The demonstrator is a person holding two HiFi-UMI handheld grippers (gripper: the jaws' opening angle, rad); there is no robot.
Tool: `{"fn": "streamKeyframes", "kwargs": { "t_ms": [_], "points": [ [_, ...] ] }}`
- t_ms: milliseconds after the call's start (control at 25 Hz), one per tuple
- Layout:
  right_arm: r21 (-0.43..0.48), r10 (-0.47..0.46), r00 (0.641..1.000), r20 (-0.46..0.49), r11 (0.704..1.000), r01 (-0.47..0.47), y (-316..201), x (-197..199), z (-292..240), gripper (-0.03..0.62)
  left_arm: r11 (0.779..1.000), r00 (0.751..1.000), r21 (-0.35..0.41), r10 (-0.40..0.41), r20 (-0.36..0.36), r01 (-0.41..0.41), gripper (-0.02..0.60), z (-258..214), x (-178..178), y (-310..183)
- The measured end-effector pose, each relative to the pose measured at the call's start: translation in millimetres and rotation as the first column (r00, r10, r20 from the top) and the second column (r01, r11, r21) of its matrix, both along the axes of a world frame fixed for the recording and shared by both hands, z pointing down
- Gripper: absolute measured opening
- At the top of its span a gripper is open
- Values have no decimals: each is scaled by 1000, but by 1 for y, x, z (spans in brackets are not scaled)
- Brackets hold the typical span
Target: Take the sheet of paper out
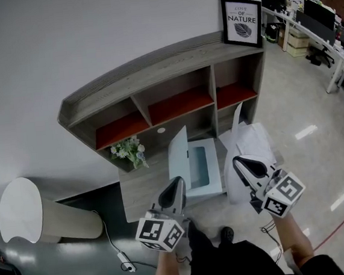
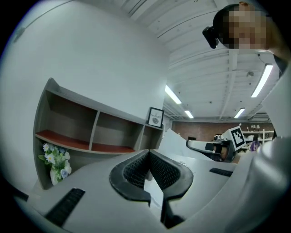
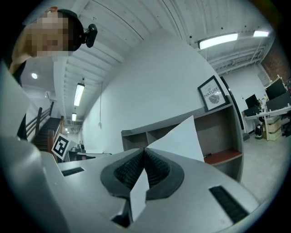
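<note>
A white sheet of paper (image 1: 250, 147) hangs crumpled over the desk's right end, with my right gripper (image 1: 236, 160) shut on its lower left edge. In the right gripper view the paper (image 3: 184, 139) rises to the right out of the shut jaws (image 3: 144, 154). A flat white scanner (image 1: 205, 185) lies on the desk with its lid (image 1: 179, 151) raised upright. My left gripper (image 1: 178, 181) is at the lid's near edge. In the left gripper view a thin white edge is pinched between its shut jaws (image 2: 148, 155), and the right gripper (image 2: 213, 146) shows beyond.
The grey shelf unit (image 1: 153, 69) with red-lined compartments backs the desk. A framed print (image 1: 241, 21) stands on its top and a small bunch of flowers (image 1: 128, 150) at its left. A pale round-topped column (image 1: 21, 209) stands lower left. A cable with a switch (image 1: 127, 265) lies on the floor.
</note>
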State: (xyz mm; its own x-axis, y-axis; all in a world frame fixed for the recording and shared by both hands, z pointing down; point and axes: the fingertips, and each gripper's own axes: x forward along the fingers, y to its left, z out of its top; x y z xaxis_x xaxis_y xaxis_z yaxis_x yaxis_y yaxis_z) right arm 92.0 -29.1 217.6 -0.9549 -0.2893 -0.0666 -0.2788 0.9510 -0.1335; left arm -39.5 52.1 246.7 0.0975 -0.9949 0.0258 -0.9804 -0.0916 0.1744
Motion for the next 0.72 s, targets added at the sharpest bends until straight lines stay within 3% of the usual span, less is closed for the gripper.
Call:
{"fn": "streamKeyframes", "kwargs": {
  "t_ms": [200, 720],
  "points": [
    [17, -14, 999, -41, 1000, 15, -5, -5, -4, 12, 1000, 998, -8, 4, 59, -4, 12, -18, -11, 0],
    [48, -60, 994, -88, 997, 64, -6, -20, -5, 12, 999, 998, -40, 11, 70, -8, 12, -26, -21, -6]
  ]
}}
